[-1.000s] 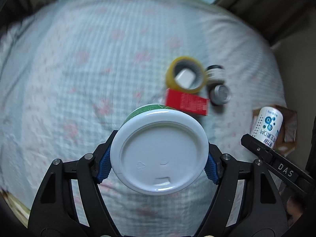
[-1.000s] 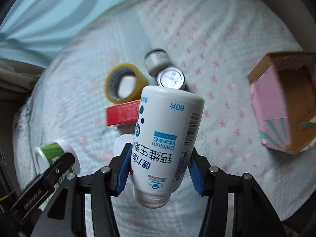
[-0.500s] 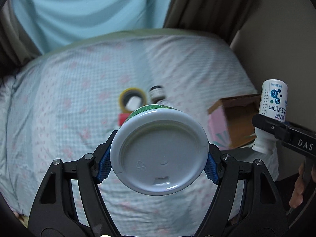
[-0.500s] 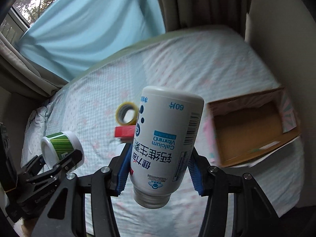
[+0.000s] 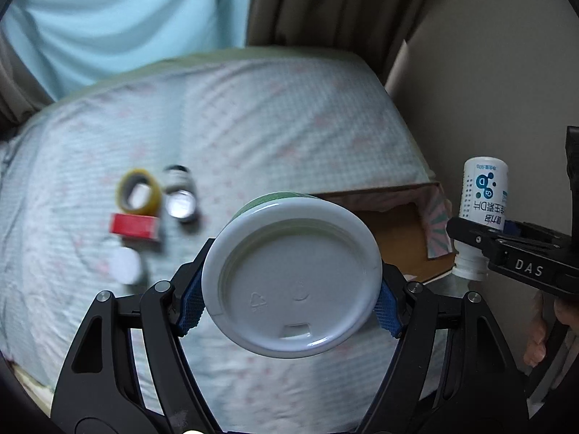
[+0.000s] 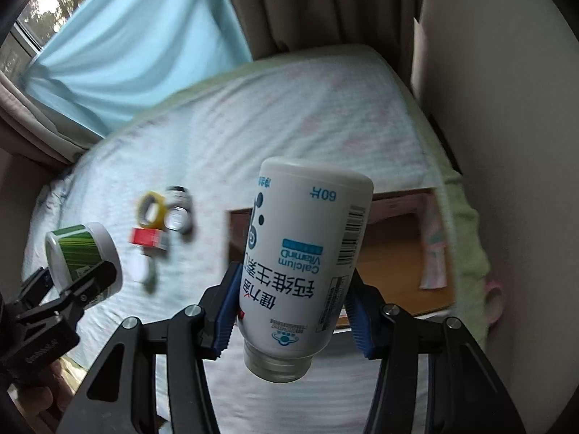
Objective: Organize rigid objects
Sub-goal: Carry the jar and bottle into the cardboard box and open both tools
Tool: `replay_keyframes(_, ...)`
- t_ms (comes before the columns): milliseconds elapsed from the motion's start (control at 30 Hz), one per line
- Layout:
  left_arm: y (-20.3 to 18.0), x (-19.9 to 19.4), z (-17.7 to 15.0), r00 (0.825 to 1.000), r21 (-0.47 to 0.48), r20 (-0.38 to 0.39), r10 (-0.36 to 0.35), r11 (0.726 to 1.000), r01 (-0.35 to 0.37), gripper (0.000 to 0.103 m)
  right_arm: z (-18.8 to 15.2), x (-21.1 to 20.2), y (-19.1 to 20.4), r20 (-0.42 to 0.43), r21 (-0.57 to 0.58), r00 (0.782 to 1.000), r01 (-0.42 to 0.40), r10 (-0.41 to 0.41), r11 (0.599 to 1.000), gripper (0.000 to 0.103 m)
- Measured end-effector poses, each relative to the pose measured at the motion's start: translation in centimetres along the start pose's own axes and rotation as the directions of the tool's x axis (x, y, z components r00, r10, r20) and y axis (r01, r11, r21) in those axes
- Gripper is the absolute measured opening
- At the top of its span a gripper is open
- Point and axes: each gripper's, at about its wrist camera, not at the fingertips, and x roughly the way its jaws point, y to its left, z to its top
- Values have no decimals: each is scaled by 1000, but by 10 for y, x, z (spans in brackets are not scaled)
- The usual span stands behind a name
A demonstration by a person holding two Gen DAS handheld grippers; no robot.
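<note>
My left gripper (image 5: 289, 307) is shut on a green-striped cup with a white lid (image 5: 291, 282), held above the bed; the cup also shows in the right wrist view (image 6: 77, 249). My right gripper (image 6: 293, 311) is shut on a white calcium vitamin D bottle (image 6: 304, 253), cap end toward the camera; the bottle also shows in the left wrist view (image 5: 483, 202). An open cardboard box (image 5: 398, 231) lies at the bed's right edge, seen behind the bottle in the right wrist view (image 6: 401, 264).
On the bedsheet lie a yellow tape roll (image 5: 139, 191), a red box (image 5: 135, 226), two small dark jars (image 5: 181, 206) and a white round lid (image 5: 125, 266). A beige wall (image 5: 488, 72) stands right of the bed; curtains (image 5: 325, 3) hang behind.
Both grippers have lifted and pulled back from the bed with their objects. The box has come into fuller view and the loose items now look smaller and further left.
</note>
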Motion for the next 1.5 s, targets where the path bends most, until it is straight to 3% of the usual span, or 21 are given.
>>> replay_keyframes(300, -78, 118, 3, 982, 56, -187, 8, 998, 3, 72, 2, 78, -77, -135, -88, 991, 8, -20, 996, 49)
replay_keyframes(567, -94, 221, -4, 948, 95, -314, 53, 995, -24, 72, -14, 149, -86, -187, -262, 982, -29, -21, 965, 49)
replay_keyframes(700, -95, 243, -11, 937, 103, -342, 66, 994, -32, 72, -19, 169, -89, -204, -268, 979, -54, -1, 962, 49)
replay_keyframes(800, -97, 245, -13, 938, 116, -341, 67, 993, -29, 72, -18, 176, -92, -218, -258, 976, -68, 11, 964, 49)
replay_keyframes(933, -96, 235, -11, 950, 112, -311, 23, 994, 12, 72, -15, 179, -90, -223, -273, 975, -71, 9, 959, 50)
replay_keyframes(967, -97, 230, -9, 955, 120, -295, 29, 993, 7, 78, -15, 179, -90, -221, -274, 975, -61, -1, 960, 52)
replay_keyframes(1033, -99, 219, -5, 966, 145, -253, 48, 989, -11, 102, -16, 177, -89, -244, -266, 969, -98, 31, 959, 81)
replay_keyframes(1100, -98, 207, 2, 975, 156, -216, 53, 988, -19, 103, -19, 168, -80, -253, -288, 964, -151, 77, 946, 96)
replay_keyframes(1133, -97, 202, 3, 975, 155, -215, 48, 988, -15, 103, -21, 163, -75, -229, -319, 972, -134, 61, 938, 103)
replay_keyframes(1233, -93, 194, 6, 979, 140, -201, 44, 990, -15, 103, -28, 153, -64, -178, -385, 984, -97, 29, 918, 103)
replay_keyframes(1500, -83, 162, 10, 987, 135, -148, 56, 990, -36, 103, -33, 122, -62, -117, -390, 993, -17, -32, 921, 103)
